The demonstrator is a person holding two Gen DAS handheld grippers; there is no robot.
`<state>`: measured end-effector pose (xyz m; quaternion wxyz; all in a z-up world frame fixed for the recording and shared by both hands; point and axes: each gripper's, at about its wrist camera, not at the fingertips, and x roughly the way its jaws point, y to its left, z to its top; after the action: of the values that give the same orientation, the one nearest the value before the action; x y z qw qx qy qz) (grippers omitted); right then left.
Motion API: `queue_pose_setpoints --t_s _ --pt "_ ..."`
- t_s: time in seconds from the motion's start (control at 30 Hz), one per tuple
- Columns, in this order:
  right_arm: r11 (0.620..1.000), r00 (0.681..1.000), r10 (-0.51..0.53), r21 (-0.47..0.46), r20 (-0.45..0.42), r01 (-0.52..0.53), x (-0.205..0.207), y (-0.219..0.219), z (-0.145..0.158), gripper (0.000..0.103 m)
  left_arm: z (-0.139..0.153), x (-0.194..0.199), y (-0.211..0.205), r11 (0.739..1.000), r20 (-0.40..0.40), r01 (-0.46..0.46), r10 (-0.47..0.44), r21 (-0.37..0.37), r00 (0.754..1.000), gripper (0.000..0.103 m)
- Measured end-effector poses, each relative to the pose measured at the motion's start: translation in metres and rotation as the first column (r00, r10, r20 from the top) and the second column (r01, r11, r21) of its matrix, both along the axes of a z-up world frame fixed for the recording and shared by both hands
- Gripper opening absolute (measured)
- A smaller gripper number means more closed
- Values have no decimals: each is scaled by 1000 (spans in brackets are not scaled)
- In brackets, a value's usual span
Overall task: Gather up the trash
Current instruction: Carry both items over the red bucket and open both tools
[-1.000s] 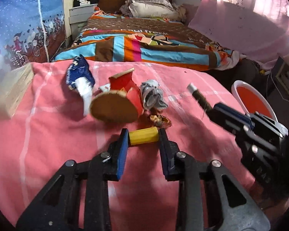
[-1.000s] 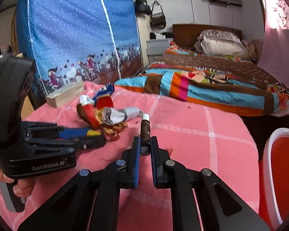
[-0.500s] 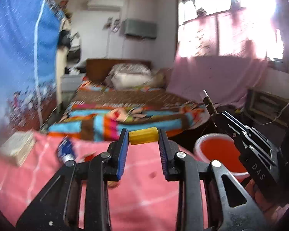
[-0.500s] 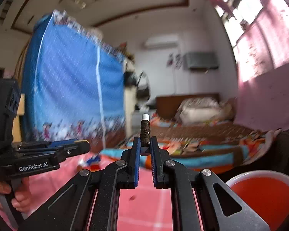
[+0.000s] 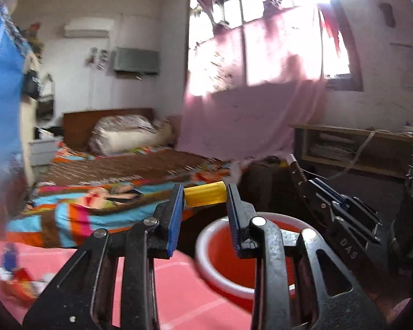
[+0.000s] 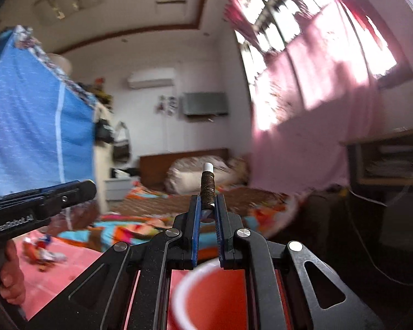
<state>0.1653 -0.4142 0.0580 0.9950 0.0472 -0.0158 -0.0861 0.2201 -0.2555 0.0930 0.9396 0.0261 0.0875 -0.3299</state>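
My left gripper (image 5: 205, 196) is shut on a short yellow cylinder (image 5: 205, 195), held crosswise between the blue pads, above the near rim of a red bin with a white rim (image 5: 228, 250). My right gripper (image 6: 208, 209) is shut on a thin brown stick with a white tip (image 6: 208, 185) that points up and forward; the red bin (image 6: 214, 299) lies just below its fingers. In the left wrist view the right gripper (image 5: 297, 170) shows at right with the stick. Leftover wrappers (image 6: 42, 251) lie on the pink cloth (image 5: 179, 288).
A bed with a striped quilt (image 5: 102, 200) and pillows (image 5: 129, 134) stands behind. A blue fabric wardrobe (image 6: 33, 126) is at left, a pink curtain (image 5: 261, 104) and a low shelf (image 5: 352, 148) at right. A person's hand (image 6: 9, 272) holds the left gripper's handle.
Both grippers lifted off the pink cloth and swung right toward the red bin, keeping the yellow cylinder and the stick. The wrapper pile slid to the lower left of both views.
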Motion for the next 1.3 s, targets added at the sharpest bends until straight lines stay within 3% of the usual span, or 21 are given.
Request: queue_pose_setpoints --t_s 0.23,0.37,0.67,0.9,1.1,1.17,1.2,1.23,1.3 --pt "992 984 -88 72 -153 100 5 -44 -17 8 -24 19 -60 992 -136 100 -89 71 987 44" --pt "987 967 -90 108 -237 118 12 -59 -28 8 -43 35 -83 984 -240 119 -84 136 967 44" --pt "976 908 -36 181 -418 122 24 -72 -56 9 -77 69 -97 978 -479 151 -65 145 876 44" --pt "971 885 -17 202 -465 125 25 -77 -65 10 -86 72 -102 974 -540 171 -64 151 840 44" --pt "965 873 -12 223 -488 138 27 -82 -68 10 -86 72 -102 975 -552 164 -55 149 832 52" --pt "964 875 -12 227 -485 139 26 -83 -67 13 -84 73 -98 979 -547 147 -46 142 836 56" --pt "963 877 -12 229 -481 139 25 -83 -66 20 -83 73 -96 981 -544 137 -41 137 838 60" --pt "963 880 -11 233 -474 138 26 -83 -65 36 -81 74 -94 983 -542 127 -36 131 840 63" --pt "960 891 -5 247 -454 131 24 -82 -63 48 -79 74 -89 986 -537 107 -24 124 843 66"
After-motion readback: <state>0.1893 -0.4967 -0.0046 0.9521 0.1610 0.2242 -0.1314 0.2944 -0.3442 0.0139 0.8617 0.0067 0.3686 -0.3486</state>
